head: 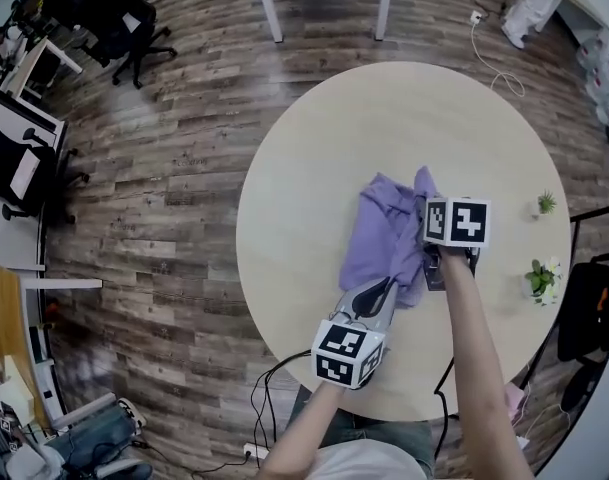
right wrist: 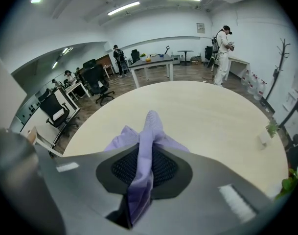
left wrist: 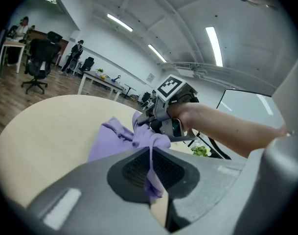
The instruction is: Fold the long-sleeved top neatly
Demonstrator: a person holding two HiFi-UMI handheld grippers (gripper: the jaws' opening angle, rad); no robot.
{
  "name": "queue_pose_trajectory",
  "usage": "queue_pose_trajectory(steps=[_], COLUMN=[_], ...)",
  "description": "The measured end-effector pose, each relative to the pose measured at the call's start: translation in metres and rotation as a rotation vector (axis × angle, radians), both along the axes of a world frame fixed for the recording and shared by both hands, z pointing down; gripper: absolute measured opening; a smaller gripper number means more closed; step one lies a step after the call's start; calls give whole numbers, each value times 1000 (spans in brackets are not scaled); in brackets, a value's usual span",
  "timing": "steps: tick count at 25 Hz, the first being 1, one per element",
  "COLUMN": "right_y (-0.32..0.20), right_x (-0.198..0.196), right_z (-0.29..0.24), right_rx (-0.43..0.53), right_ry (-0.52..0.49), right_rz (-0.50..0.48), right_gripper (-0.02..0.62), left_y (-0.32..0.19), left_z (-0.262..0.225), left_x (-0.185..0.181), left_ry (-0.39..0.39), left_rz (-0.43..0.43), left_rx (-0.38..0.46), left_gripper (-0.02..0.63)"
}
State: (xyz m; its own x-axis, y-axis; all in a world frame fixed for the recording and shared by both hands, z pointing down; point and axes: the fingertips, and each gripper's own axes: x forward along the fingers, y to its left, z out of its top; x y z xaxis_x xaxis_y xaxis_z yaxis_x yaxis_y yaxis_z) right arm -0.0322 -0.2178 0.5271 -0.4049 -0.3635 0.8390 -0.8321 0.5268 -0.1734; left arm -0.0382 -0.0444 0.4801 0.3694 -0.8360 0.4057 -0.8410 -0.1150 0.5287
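A purple long-sleeved top point(head: 382, 230) lies bunched on the round beige table point(head: 314, 158), partly lifted. My left gripper point(head: 381, 291) is shut on a thin edge of the fabric near the table's front; a strip of cloth point(left wrist: 151, 173) runs between its jaws point(left wrist: 151, 156). My right gripper point(head: 427, 204) is shut on another part of the top and holds it up in a peak point(head: 424, 180). In the right gripper view a fold of purple cloth point(right wrist: 141, 170) passes through the jaws point(right wrist: 139, 180). The right gripper point(left wrist: 162, 114) and its arm also show in the left gripper view, above the top point(left wrist: 112, 137).
Two small potted plants point(head: 541, 278) point(head: 546, 203) stand near the table's right edge. A white cable point(head: 494, 68) lies on the wooden floor beyond. Office chairs point(head: 124, 23) and desks are at the far left. A person in white point(right wrist: 222, 42) stands far off.
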Motion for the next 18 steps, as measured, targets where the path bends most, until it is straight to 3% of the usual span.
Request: queue_pose_trajectory(steps=[5, 9, 14, 16, 18], right_y=[18, 33, 51, 55, 58], right_x=[-41, -82, -116, -118, -115], right_z=[16, 22, 13, 6, -7], right_rx=[-22, -42, -28, -9, 24], right_ry=[-11, -100, -171, -218, -273], right_rz=[-46, -98, -178, -195, -199], right_gripper=[102, 270, 372, 372, 328], left_y=[18, 32, 53, 59, 63], left_z=[14, 36, 62, 66, 64], left_x=[-29, -59, -97, -110, -120], left_ry=[116, 233, 310, 314, 302], left_rz=[-97, -214, -332, -360, -371], left_rx=[-36, -84, -150, -155, -143], left_gripper=[25, 26, 34, 34, 34])
